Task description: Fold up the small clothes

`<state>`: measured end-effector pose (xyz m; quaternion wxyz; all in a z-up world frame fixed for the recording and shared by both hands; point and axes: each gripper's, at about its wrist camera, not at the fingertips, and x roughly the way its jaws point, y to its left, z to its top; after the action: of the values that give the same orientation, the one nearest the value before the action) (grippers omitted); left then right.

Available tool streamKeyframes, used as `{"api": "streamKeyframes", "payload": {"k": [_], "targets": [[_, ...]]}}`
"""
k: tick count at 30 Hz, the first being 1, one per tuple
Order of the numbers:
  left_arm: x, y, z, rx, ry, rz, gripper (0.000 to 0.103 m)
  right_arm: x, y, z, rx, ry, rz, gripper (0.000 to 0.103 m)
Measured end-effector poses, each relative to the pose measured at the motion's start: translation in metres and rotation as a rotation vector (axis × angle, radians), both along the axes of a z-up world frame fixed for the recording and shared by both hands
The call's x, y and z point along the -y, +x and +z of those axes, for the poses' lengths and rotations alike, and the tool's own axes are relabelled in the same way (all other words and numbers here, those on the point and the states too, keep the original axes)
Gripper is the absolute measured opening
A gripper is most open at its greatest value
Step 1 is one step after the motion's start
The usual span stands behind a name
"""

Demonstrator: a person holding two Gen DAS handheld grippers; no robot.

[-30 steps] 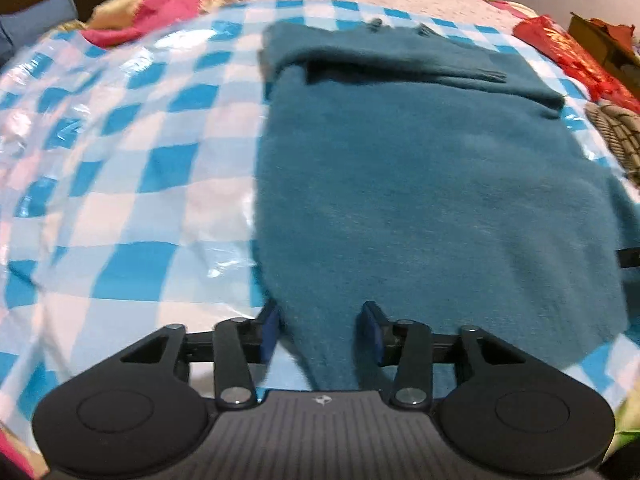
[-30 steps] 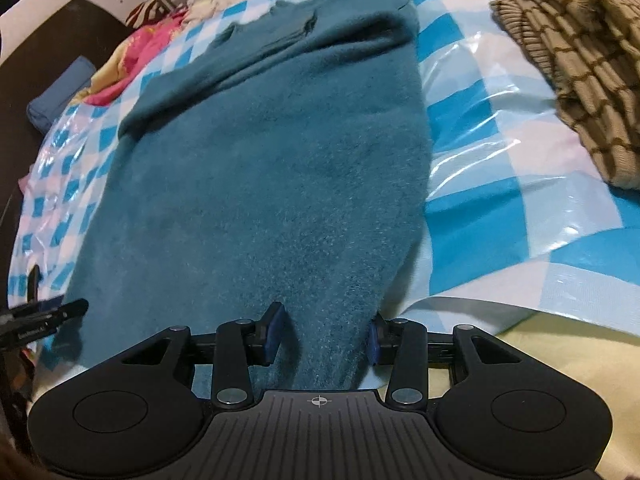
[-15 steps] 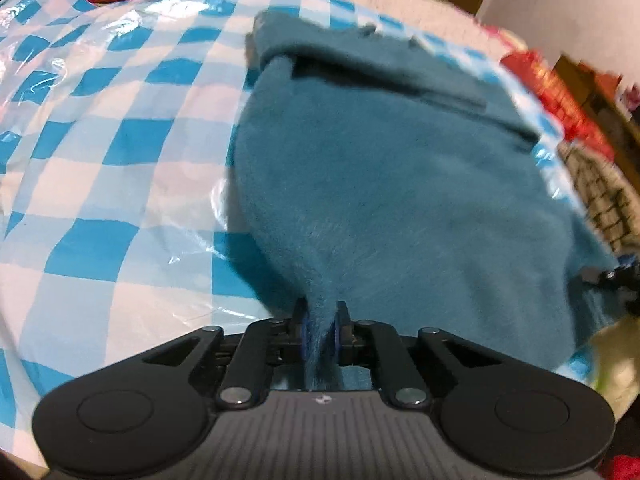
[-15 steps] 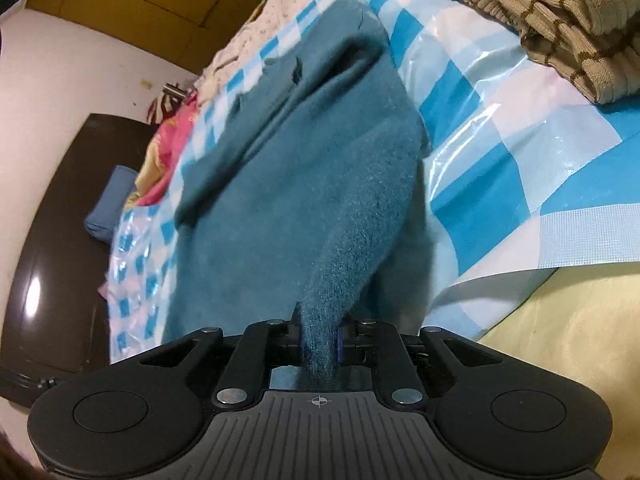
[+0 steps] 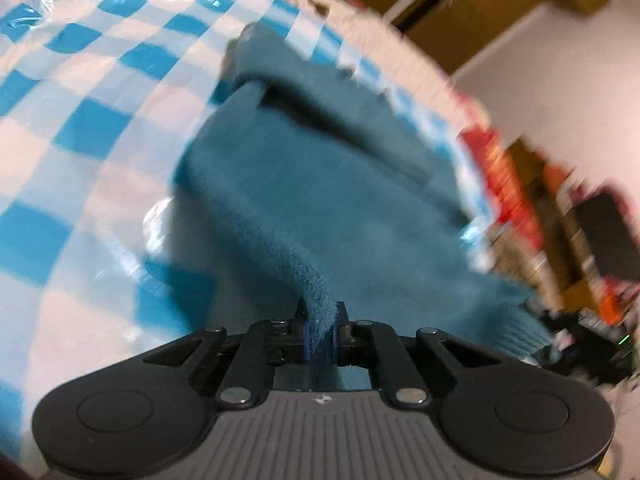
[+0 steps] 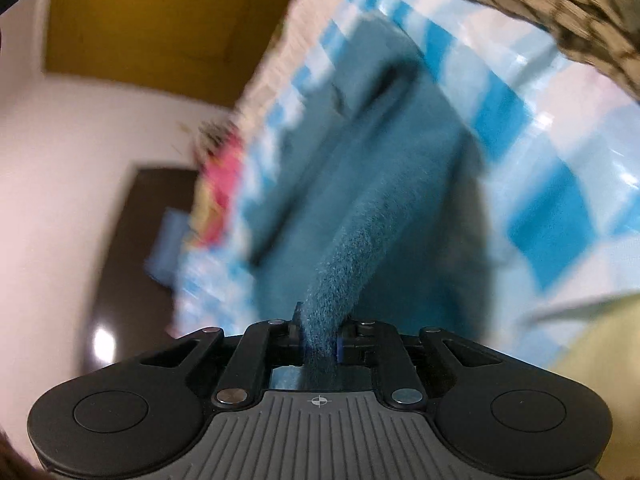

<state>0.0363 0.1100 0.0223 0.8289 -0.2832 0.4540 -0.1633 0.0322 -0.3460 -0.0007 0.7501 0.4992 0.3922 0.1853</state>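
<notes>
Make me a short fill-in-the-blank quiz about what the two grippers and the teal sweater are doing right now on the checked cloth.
1. The left gripper is shut on the hem of the ____ sweater.
2. The sweater lies on a plastic cloth checked in white and ____.
3. The right gripper has its jaws ____ on the same sweater.
4. In the right wrist view, a ____ and tan striped knit lies at the top right, apart from the sweater.

Missing words: teal; blue; shut; brown
</notes>
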Motion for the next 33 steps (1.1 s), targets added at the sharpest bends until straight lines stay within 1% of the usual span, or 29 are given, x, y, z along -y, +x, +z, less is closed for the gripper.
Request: {"api": "streamKeyframes", "payload": {"k": [1, 3, 4, 5, 7, 9, 11, 13, 14, 15, 16, 17, 19, 20, 21, 22, 23, 25, 26, 27, 28, 29, 31, 33], "targets": [[0.000, 0.010, 0.006, 0.025, -0.032, 0.006, 0.019, 0.001, 0.007, 0.006, 0.025, 0.037, -0.014, 0.013], [-0.001, 0.032, 0.019, 0.073, -0.076, 0.014, 0.019, 0.000, 0.024, 0.019, 0.072, 0.069, -0.031, 0.013], [-0.002, 0.048, 0.028, 0.107, -0.095, 0.021, 0.019, 0.000, 0.037, 0.024, 0.094, 0.083, -0.036, 0.013], [-0.003, 0.065, 0.036, 0.144, -0.101, 0.028, 0.020, 0.001, 0.048, 0.029, 0.111, 0.090, -0.045, 0.013], [-0.007, 0.101, 0.049, 0.201, -0.089, 0.048, 0.020, 0.002, 0.082, 0.040, 0.148, 0.084, -0.075, 0.013], [-0.013, 0.146, 0.052, 0.228, -0.079, 0.089, 0.020, 0.005, 0.113, 0.045, 0.171, 0.056, -0.116, 0.013], [-0.018, 0.186, 0.046, 0.234, -0.062, 0.133, 0.020, 0.008, 0.149, 0.042, 0.158, 0.050, -0.181, 0.013], [-0.017, 0.223, 0.035, 0.229, 0.001, 0.181, 0.020, 0.011, 0.185, 0.034, 0.141, 0.028, -0.258, 0.013], [-0.016, 0.241, 0.025, 0.212, 0.030, 0.199, 0.023, 0.010, 0.204, 0.027, 0.119, 0.006, -0.300, 0.016], [-0.016, 0.256, 0.014, 0.186, 0.047, 0.213, 0.026, 0.010, 0.218, 0.018, 0.102, -0.004, -0.321, 0.016], [-0.014, 0.270, 0.001, 0.145, 0.064, 0.225, 0.026, 0.009, 0.235, 0.008, 0.087, -0.022, -0.331, 0.017], [-0.012, 0.279, -0.008, 0.118, 0.079, 0.227, 0.026, 0.007, 0.249, 0.000, 0.062, -0.055, -0.338, 0.021], [-0.010, 0.287, -0.019, 0.090, 0.098, 0.232, 0.026, 0.002, 0.263, -0.013, 0.026, -0.108, -0.357, 0.023], [-0.012, 0.287, -0.019, 0.098, 0.078, 0.230, 0.028, 0.000, 0.264, -0.016, 0.030, -0.112, -0.363, 0.023], [-0.016, 0.286, -0.017, 0.104, 0.046, 0.229, 0.030, 0.000, 0.262, -0.015, 0.043, -0.112, -0.360, 0.024], [-0.023, 0.286, -0.016, 0.104, -0.005, 0.234, 0.033, 0.002, 0.258, -0.014, 0.062, -0.117, -0.352, 0.024], [-0.029, 0.285, -0.015, 0.099, -0.052, 0.243, 0.035, 0.004, 0.254, -0.012, 0.078, -0.136, -0.342, 0.025], [-0.035, 0.287, -0.015, 0.078, -0.119, 0.260, 0.036, 0.006, 0.247, -0.006, 0.094, -0.176, -0.333, 0.027], [-0.037, 0.286, -0.016, 0.066, -0.142, 0.270, 0.038, 0.008, 0.247, -0.005, 0.101, -0.180, -0.334, 0.030], [-0.037, 0.287, -0.017, 0.059, -0.154, 0.281, 0.040, 0.012, 0.245, -0.004, 0.103, -0.168, -0.335, 0.035], [-0.036, 0.286, -0.017, 0.058, -0.156, 0.292, 0.044, 0.014, 0.243, -0.003, 0.101, -0.148, -0.336, 0.038], [-0.033, 0.287, -0.017, 0.056, -0.151, 0.298, 0.048, 0.016, 0.242, -0.002, 0.101, -0.125, -0.338, 0.045], [-0.031, 0.290, -0.014, 0.052, -0.156, 0.306, 0.050, 0.018, 0.241, 0.006, 0.130, -0.119, -0.343, 0.047], [-0.030, 0.289, -0.010, 0.068, -0.155, 0.322, 0.051, 0.017, 0.243, 0.016, 0.162, -0.144, -0.342, 0.047]]}}
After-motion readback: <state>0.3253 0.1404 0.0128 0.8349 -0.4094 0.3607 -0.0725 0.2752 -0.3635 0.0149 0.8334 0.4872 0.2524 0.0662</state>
